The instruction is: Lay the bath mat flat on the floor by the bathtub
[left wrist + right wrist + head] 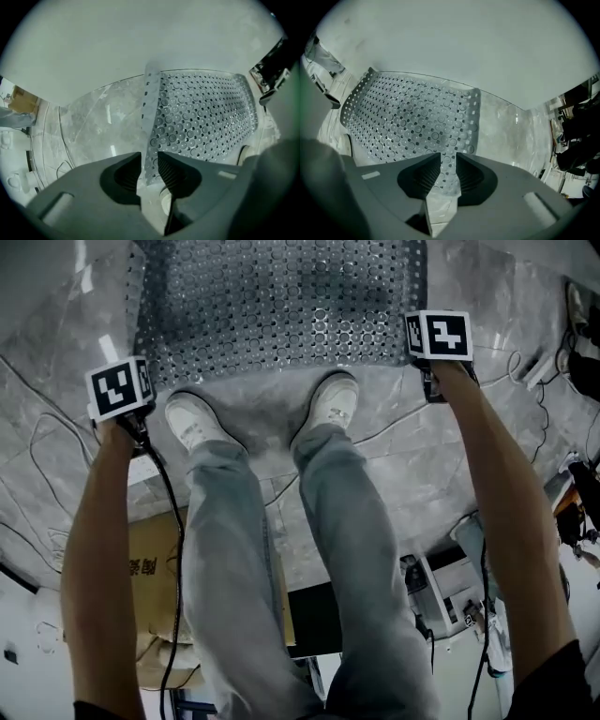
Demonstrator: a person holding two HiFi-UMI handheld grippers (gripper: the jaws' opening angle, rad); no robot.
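Observation:
The bath mat (pixel 281 306), grey and dotted with holes and suction cups, lies spread on the marble floor in front of my feet. My left gripper (pixel 127 401) hangs over its near left corner. In the left gripper view the mat's edge (pixel 151 117) runs up between the jaws of that gripper (pixel 149 169), which stand slightly apart and open. My right gripper (pixel 439 345) is at the near right corner. There the mat corner (pixel 447 173) fills the gap of the right gripper (pixel 448 180), which is shut on it. The white bathtub wall (pixel 140 42) rises just behind the mat.
My two white shoes (pixel 192 420) (pixel 335 401) stand at the mat's near edge. Cables (pixel 47 442) trail over the floor at the left. A cardboard box (pixel 150 568) lies behind my legs, with white equipment (pixel 450 596) and more cables (pixel 548 362) at the right.

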